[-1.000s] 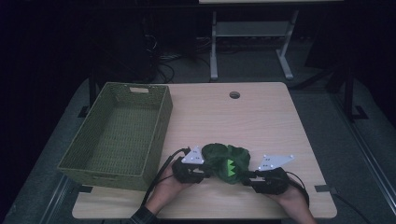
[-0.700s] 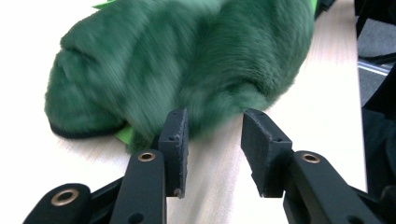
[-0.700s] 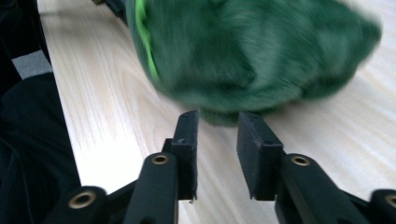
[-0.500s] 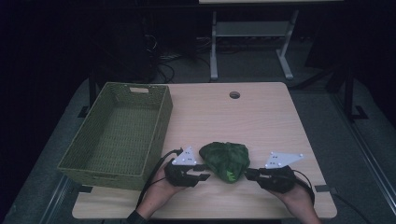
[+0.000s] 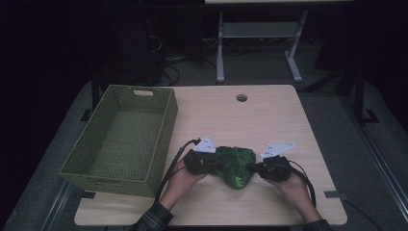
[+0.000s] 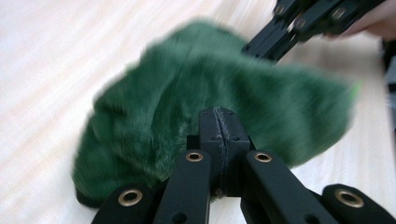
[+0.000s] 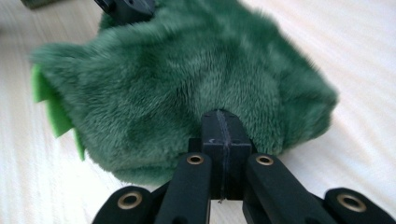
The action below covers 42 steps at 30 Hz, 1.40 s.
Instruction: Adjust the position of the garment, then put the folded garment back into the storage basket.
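Observation:
A dark green plush toy (image 5: 235,166) lies on the wooden table (image 5: 269,120) near its front edge, between the two hand-held grippers. My left gripper (image 5: 215,166) meets its left side and my right gripper (image 5: 253,168) its right side. In the left gripper view the jaws have just closed; the left gripper (image 6: 218,114) pinches the fur of the toy (image 6: 177,84), which creases toward the tips. In the right gripper view the jaws of the right gripper (image 7: 218,116) have likewise just closed on the toy (image 7: 187,65). Lime felt spikes (image 7: 51,107) stick out at its edge.
An empty green woven basket (image 5: 168,115) stands on the left part of the table, close to the left hand. A round cable hole (image 5: 241,97) sits near the far edge. Black cables trail from both grippers toward the front edge.
Both grippers stood apart from the toy half a second ago; they have moved inward to its two sides and shut there. The toy now looks bunched between them.

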Each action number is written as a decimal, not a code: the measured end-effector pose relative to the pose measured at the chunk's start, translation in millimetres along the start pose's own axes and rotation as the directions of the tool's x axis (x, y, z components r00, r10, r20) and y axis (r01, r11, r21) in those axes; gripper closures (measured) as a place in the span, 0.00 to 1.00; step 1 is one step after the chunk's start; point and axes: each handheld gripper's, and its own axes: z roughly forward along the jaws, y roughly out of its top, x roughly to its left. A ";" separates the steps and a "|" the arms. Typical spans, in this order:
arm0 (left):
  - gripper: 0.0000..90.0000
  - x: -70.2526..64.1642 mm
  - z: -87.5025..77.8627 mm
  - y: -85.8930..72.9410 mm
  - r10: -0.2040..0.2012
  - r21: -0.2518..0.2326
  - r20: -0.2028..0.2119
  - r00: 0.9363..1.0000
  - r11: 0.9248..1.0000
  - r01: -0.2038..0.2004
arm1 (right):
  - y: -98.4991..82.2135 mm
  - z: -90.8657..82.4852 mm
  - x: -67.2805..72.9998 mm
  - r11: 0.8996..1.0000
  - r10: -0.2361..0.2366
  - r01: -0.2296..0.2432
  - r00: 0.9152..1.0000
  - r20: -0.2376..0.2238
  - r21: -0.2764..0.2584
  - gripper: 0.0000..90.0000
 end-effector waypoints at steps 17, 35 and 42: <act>1.00 5.8 16.8 -14.7 0.015 0.123 -0.052 0.999 0.992 -0.009 | -10.8 20.1 1.8 0.997 -0.001 0.002 1.000 -0.019 0.078 1.00; 0.97 6.1 -11.9 -9.9 -0.025 0.022 -0.048 0.999 0.999 0.026 | -11.9 -5.1 -4.3 1.000 0.006 -0.006 1.000 0.016 0.020 1.00; 0.96 -9.8 -31.5 -12.0 -0.023 -0.002 -0.008 1.000 1.000 0.023 | -11.8 -25.3 -27.1 0.998 0.052 -0.049 0.996 0.066 -0.049 1.00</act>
